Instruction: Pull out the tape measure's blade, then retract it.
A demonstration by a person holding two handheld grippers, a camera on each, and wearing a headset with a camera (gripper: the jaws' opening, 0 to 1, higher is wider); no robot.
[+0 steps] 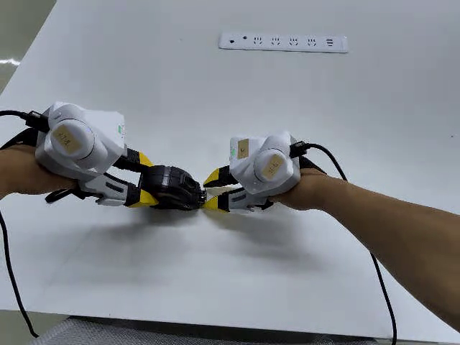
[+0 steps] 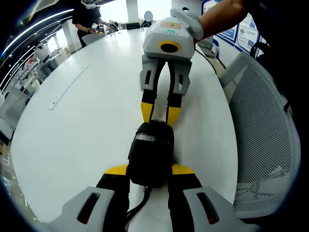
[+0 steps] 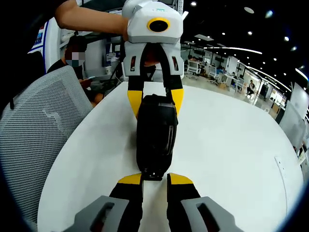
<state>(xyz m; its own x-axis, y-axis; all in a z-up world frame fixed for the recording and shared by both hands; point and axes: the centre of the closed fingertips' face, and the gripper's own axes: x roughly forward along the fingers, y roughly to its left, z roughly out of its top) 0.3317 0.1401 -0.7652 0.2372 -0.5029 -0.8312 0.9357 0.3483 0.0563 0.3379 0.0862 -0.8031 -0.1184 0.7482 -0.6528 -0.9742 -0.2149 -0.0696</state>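
The black tape measure (image 1: 172,187) lies on the white table between both grippers. My left gripper (image 1: 144,180) is shut on its case, one yellow fingertip on each side face; in the left gripper view the case (image 2: 151,153) sits between that gripper's fingertips (image 2: 117,170). My right gripper (image 1: 213,190) faces it from the right, jaws narrow, closed on the edges of the blade's tip (image 1: 220,190) at the case's mouth. From the right gripper view the hook end (image 3: 153,175) fills the gap between the fingertips (image 3: 130,179), with the case (image 3: 155,131) beyond. Little of the blade shows.
A white power strip (image 1: 283,42) lies at the far side of the table (image 1: 215,93). Black cables trail from both grippers toward the near table edge. A grey mesh chair (image 2: 263,145) stands beside the table. People sit at desks far off.
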